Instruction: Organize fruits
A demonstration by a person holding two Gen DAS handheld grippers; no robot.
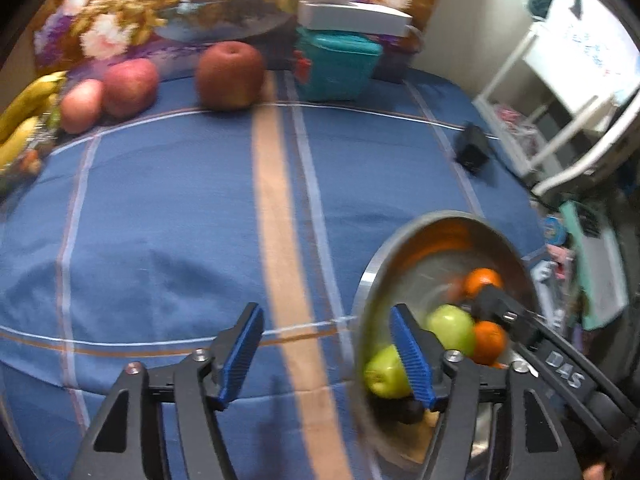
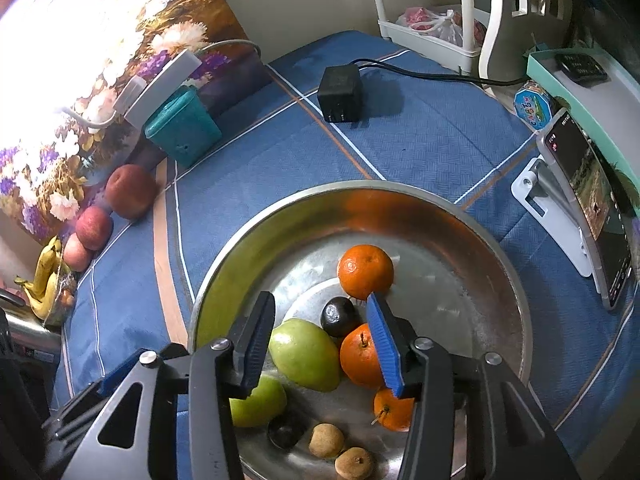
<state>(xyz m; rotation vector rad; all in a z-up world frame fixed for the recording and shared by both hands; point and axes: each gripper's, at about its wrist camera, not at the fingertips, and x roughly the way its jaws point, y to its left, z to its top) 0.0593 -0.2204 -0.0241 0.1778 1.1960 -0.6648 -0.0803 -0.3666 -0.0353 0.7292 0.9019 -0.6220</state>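
A steel bowl point(image 2: 500, 248) holds three oranges point(image 2: 365, 270), two green apples point(image 2: 304, 356), two dark plums point(image 2: 340, 316) and two small brown fruits point(image 2: 326, 440). My right gripper point(image 2: 320, 324) hangs open above the fruit, its pads clear of the green apple below. My left gripper point(image 1: 326, 332) is open and empty at the bowl's point(image 1: 420, 224) left rim, one pad over the cloth. Three red apples point(image 1: 230, 76) and bananas point(image 1: 24, 120) lie along the table's far left.
A teal lidded box point(image 2: 184, 128) with a white power strip on top stands at the back by a flowered panel. A black adapter point(image 2: 340, 94) lies on the blue cloth. A phone on a white stand point(image 2: 588, 208) is right of the bowl.
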